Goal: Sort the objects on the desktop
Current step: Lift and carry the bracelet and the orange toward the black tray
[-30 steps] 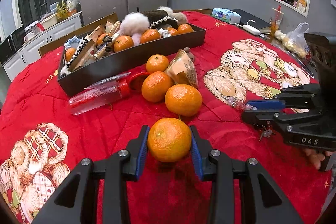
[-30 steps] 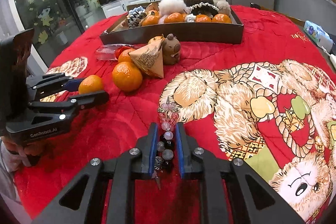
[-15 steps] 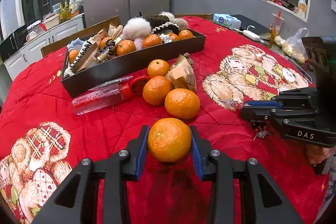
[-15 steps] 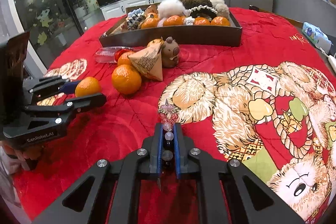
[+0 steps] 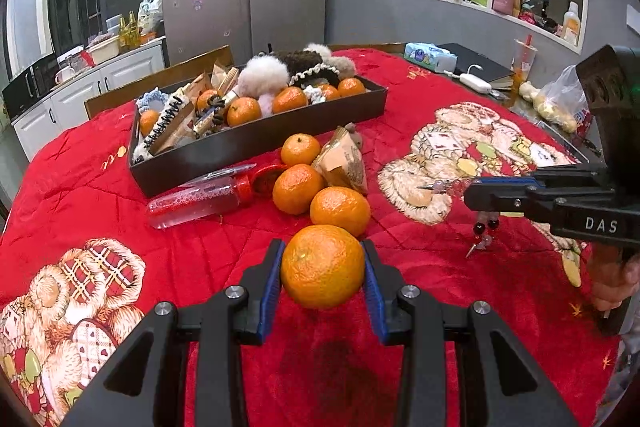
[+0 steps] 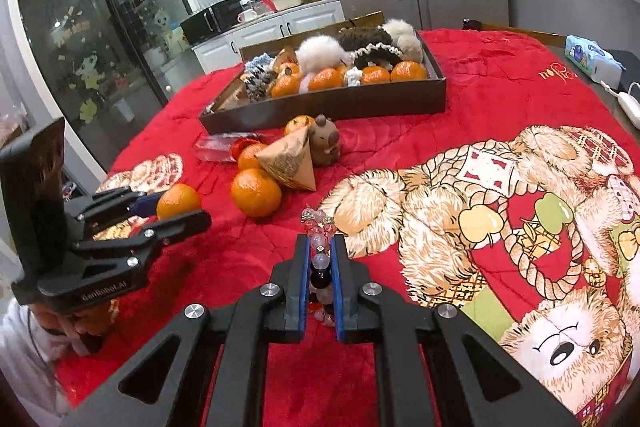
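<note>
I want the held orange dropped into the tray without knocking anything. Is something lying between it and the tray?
Yes. Between the held orange and the tray lie three loose oranges, a paper packet and a clear bottle on the red cloth. Lifting over them would avoid contact.

"DAS" on right tool (image 5: 472,193) body; "GenRobot.AI" on left tool (image 6: 182,213) body.

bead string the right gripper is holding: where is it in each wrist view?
Left wrist: bead string at right of frame, dangling below the right gripper, above the red cloth.
Right wrist: bead string bottom centre, pinched between the blue pads, its end poking past the tips.
Shared landmark: dark tray of oranges, farther back.
</note>
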Demonstrator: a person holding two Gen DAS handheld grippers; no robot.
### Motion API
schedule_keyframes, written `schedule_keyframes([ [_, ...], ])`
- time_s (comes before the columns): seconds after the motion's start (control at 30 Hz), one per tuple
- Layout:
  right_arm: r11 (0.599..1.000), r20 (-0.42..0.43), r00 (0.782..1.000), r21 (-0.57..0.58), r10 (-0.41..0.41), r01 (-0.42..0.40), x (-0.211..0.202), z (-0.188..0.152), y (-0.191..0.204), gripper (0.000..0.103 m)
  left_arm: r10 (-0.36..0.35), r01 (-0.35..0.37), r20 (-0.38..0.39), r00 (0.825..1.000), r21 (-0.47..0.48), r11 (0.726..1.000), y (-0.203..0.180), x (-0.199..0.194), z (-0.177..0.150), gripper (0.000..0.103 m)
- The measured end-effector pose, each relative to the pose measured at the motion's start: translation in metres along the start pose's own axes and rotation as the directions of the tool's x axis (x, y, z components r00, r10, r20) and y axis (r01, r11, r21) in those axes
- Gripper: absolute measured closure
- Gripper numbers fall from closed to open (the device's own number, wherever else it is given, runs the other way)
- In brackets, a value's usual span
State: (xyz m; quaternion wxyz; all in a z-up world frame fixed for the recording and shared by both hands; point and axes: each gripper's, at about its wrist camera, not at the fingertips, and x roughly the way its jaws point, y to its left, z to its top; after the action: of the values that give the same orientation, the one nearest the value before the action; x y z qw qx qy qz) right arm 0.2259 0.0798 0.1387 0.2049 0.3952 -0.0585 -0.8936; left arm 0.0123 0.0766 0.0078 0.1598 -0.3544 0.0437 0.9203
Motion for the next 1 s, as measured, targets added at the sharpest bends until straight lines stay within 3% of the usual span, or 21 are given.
schedule_keyframes([
  [0.63, 0.997, 0.003, 0.999, -0.066, 0.032, -0.031, -0.008, 0.024, 0.03, 0.093, -0.01, 0.01, 0.024, 1.0, 0.014, 1.0, -0.004, -0.016, 0.005, 0.065],
  [1.0, 0.992, 0.015, 0.999, -0.124, 0.033, -0.031, -0.02, 0.061, 0.043, 0.092, 0.011, -0.01, 0.037, 0.999, -0.038, 0.999, 0.019, -0.022, 0.033, 0.065],
])
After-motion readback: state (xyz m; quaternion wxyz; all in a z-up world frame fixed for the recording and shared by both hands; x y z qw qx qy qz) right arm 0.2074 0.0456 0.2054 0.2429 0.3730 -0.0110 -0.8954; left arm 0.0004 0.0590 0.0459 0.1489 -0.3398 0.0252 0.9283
